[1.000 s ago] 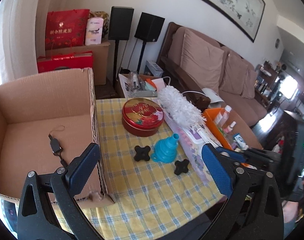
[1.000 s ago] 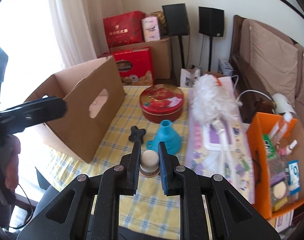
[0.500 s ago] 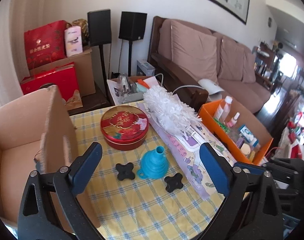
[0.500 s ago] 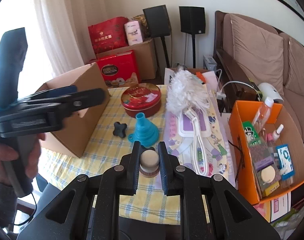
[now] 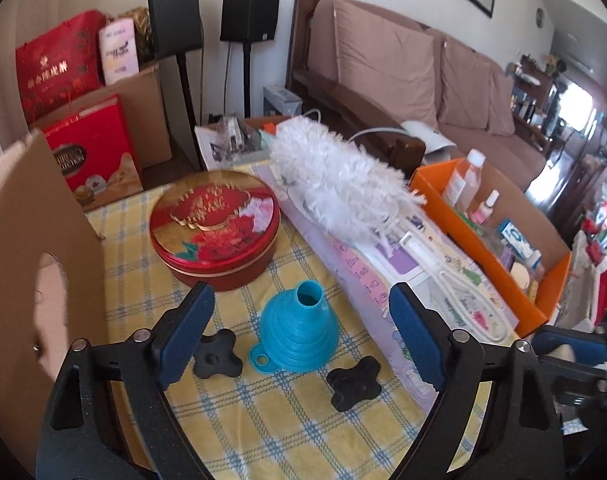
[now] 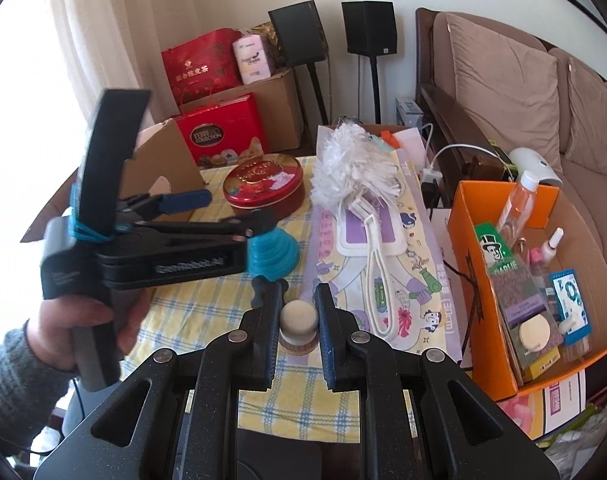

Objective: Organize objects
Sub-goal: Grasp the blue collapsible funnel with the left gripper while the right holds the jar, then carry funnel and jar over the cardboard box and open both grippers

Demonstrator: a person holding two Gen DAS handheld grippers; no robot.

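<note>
My right gripper (image 6: 298, 312) is shut on a small wooden-based knob with a cream round top (image 6: 298, 318), held above the table's front edge. My left gripper (image 5: 299, 332) is open and empty, hovering over a blue collapsible funnel (image 5: 299, 330) that stands wide end down on the yellow checked tablecloth (image 5: 263, 420). Two black cross-shaped knobs (image 5: 217, 354) (image 5: 355, 382) lie either side of the funnel. In the right wrist view the left gripper (image 6: 223, 210) is seen from the side, in front of the funnel (image 6: 273, 250).
A red round tin (image 5: 215, 228) stands behind the funnel. A white duster (image 5: 339, 184) lies on a long printed pack (image 6: 383, 264). An open cardboard box (image 5: 35, 264) stands at the left. An orange box (image 6: 543, 280) of toiletries is at the right. A sofa is behind.
My left gripper has moved right and down, away from the cardboard box and closer over the funnel. My right gripper has drawn back to the right, still holding the knob.
</note>
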